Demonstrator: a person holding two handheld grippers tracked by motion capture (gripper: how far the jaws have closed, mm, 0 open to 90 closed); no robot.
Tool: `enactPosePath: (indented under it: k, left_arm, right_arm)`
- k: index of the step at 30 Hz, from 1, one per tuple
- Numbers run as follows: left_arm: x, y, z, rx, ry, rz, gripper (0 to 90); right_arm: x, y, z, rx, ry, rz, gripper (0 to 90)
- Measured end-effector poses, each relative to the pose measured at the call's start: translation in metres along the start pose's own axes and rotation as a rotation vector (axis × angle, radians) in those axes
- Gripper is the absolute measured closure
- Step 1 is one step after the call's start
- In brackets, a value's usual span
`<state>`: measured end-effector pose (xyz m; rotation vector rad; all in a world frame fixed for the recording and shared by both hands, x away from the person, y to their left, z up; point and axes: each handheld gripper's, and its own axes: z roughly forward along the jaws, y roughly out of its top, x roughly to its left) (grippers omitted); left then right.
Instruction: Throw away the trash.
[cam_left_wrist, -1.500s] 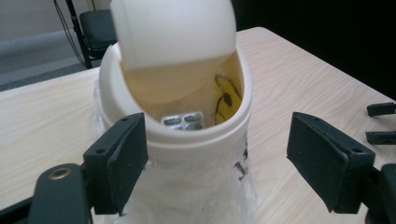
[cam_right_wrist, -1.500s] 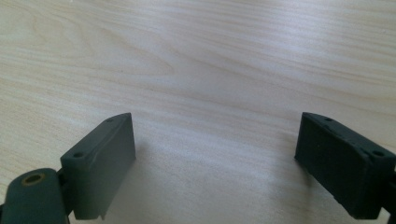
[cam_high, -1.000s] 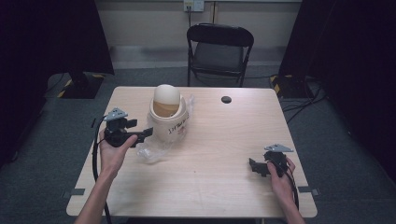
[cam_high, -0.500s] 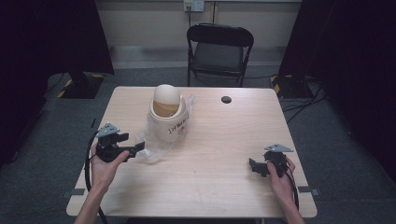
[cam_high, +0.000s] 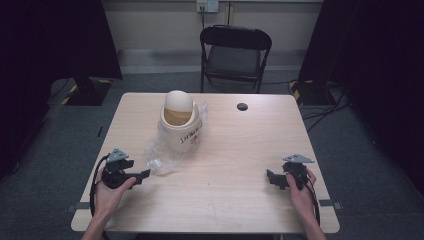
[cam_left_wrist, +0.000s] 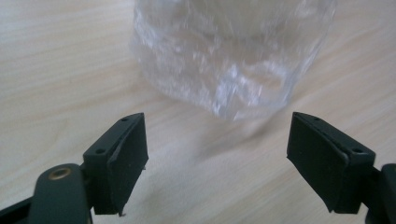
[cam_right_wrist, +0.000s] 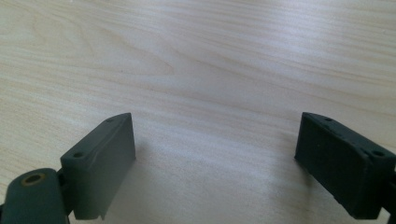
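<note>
1. Nearest the person, the left claw (cam_high: 143, 174) sits low over the front left part of the wooden worktop (cam_high: 235, 150), held in the left hand (cam_high: 107, 192); in the left gripper view its jaws stand wide apart with nothing between them.
2. The right claw (cam_high: 270, 178) rests at the front right, gripped by the right hand (cam_high: 300, 192), well apart from everything else on the worktop; its jaws are also spread wide and empty (the right gripper view has bare wood grain between them).
3. Just beyond the left claw lies a crumpled clear plastic bag (cam_high: 162, 152), its loose end spilling forward and left on the worktop. In the left gripper view the plastic (cam_left_wrist: 224, 56) lies straight ahead of the open jaws, near but not touching them.
4. The bag wraps around the base of a cream-coloured jar (cam_high: 180, 132) that stands upright left of centre, with dark lettering on its side too small to read.
5. A pale, rounded egg-shaped object (cam_high: 178, 102) sits in the jar's mouth, standing up above the rim.
6. Farther back and to the right, a small round black object (cam_high: 242, 106) lies alone on the worktop, near the far edge.
7. Behind the worktop a black folding chair (cam_high: 235, 50) stands on the grey floor, facing the person, before a pale wall with dark curtains on either side.
</note>
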<state>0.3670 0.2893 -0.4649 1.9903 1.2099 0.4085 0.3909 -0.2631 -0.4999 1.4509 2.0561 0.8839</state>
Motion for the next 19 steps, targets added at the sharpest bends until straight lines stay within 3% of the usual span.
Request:
enactPosePath:
  k: [2,4,5,8,10,11,16,19]
  left_arm:
    - [-0.004,-0.005,0.004,0.024,0.053,0.035,20.1]
    - [-0.008,-0.009,0.008,0.03,0.026,0.027,20.2]
    - [-0.009,-0.011,0.01,0.025,0.037,0.016,21.1]
    - [-0.008,-0.015,0.018,0.047,0.082,0.033,21.2]
    - [-0.006,-0.018,0.022,0.059,0.075,0.007,21.2]
    - [-0.006,-0.019,0.023,0.063,0.072,0.017,21.3]
    - [-0.008,-0.022,0.026,0.033,0.102,0.038,21.3]
    - [-0.008,-0.025,0.029,0.001,0.11,0.036,16.5]
  right_arm:
    - [0.0,0.0,0.0,0.0,0.0,0.0,11.1]
    - [0.0,0.0,0.0,0.0,0.0,0.0,11.1]
    - [0.0,0.0,0.0,0.0,0.0,0.0,11.1]
    - [0.0,0.0,0.0,0.0,0.0,0.0,11.1]
    - [0.0,0.0,0.0,0.0,0.0,0.0,11.1]
    - [0.0,0.0,0.0,0.0,0.0,0.0,11.1]
    - [0.0,0.0,0.0,0.0,0.0,0.0,11.1]
    - [0.0,0.0,0.0,0.0,0.0,0.0,11.1]
